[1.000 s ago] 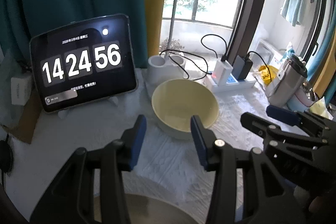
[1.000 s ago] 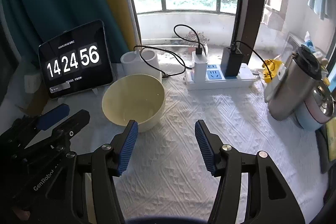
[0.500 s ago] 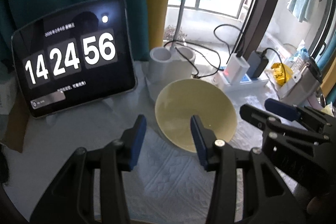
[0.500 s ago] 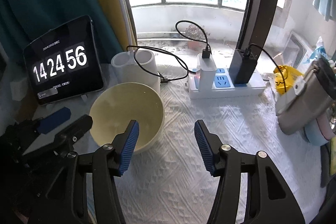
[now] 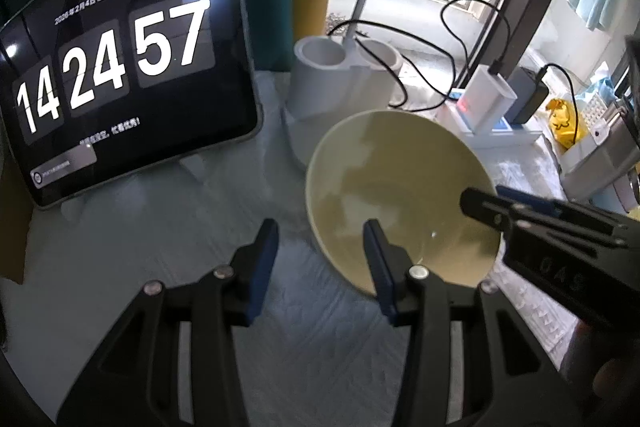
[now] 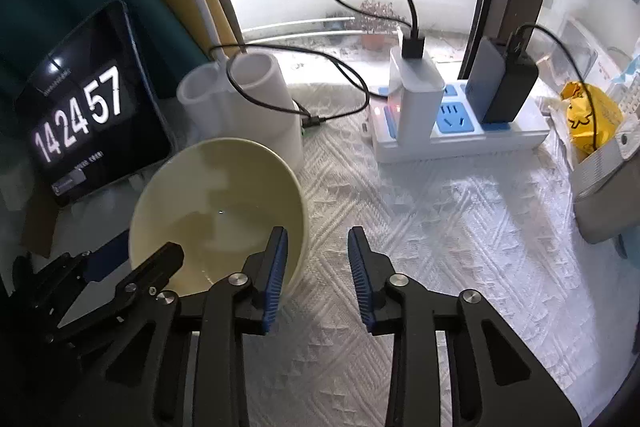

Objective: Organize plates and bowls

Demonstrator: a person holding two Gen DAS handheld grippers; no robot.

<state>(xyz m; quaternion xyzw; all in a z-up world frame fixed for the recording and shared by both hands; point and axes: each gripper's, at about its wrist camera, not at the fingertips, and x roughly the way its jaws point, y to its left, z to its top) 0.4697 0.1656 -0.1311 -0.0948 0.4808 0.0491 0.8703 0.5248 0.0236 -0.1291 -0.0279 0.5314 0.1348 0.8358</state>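
White cloth (image 6: 440,235) is bearing a bowl (image 6: 216,211); right gripper (image 6: 316,267), closing empty at its four o'clock, risks tipping it; left gripper (image 5: 318,259) is straddling the rim, apart.

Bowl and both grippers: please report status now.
Left gripper open, astride bowl rim. Right gripper closing across opposite rim, no grip yet. Nothing in the way.

one pale yellow bowl (image 5: 396,183), empty, upright on the white textured cloth (image 6: 440,227), just in front of a white double-tube holder (image 6: 240,95)
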